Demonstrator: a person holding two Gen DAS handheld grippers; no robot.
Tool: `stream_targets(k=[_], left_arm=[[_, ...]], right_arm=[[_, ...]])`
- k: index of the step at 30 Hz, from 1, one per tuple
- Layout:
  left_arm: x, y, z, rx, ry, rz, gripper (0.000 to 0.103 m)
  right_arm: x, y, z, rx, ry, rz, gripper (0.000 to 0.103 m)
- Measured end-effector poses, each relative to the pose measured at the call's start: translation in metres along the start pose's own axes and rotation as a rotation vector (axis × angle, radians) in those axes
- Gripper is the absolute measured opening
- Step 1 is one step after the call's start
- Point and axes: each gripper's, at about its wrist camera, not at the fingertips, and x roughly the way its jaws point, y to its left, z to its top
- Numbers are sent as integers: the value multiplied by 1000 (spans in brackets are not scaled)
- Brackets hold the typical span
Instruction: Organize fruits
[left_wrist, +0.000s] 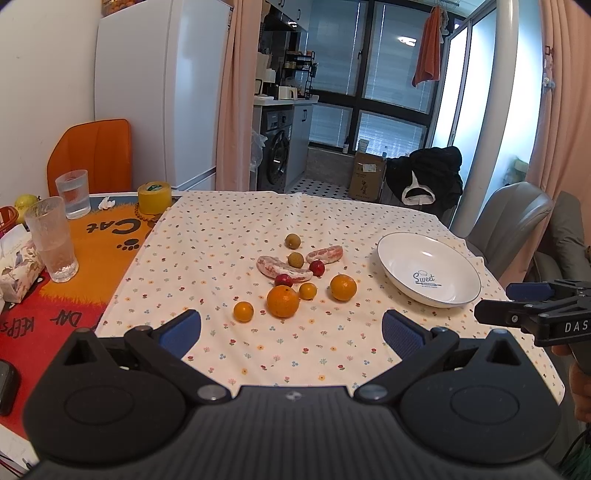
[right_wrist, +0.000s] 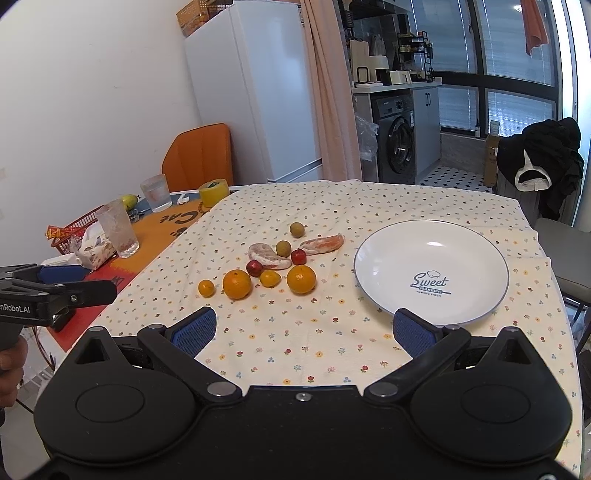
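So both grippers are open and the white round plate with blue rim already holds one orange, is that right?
Not quite: the white round plate with blue rim holds nothing, as the right wrist view shows. Every orange lies on the flowered cloth. The left gripper and right gripper are indeed open.

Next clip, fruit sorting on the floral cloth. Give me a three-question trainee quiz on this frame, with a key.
1. True or false: the white plate already holds fruit.
2. How many large oranges lie on the floral tablecloth?
A. one B. two C. four
3. Fill in: both the left gripper and the right gripper are ____, holding nothing.

Key
1. False. The plate is bare; all the fruit sits in a cluster to its left.
2. B. One large orange and another, with smaller orange fruits between and beside them.
3. Open.
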Motion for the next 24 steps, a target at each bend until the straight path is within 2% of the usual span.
stream_targets(k=[16, 19, 24], left_arm=[[-1, 4, 3, -1, -7, -4, 103], [3, 7, 5, -18, -12, -23, 103], [15, 15, 4, -47, -8, -15, 103]], right_arm=[[4, -3, -1, 9, 5, 2, 103], [10, -4, 1, 7, 16, 2, 103], [19, -5, 6, -18, 24, 1, 103]])
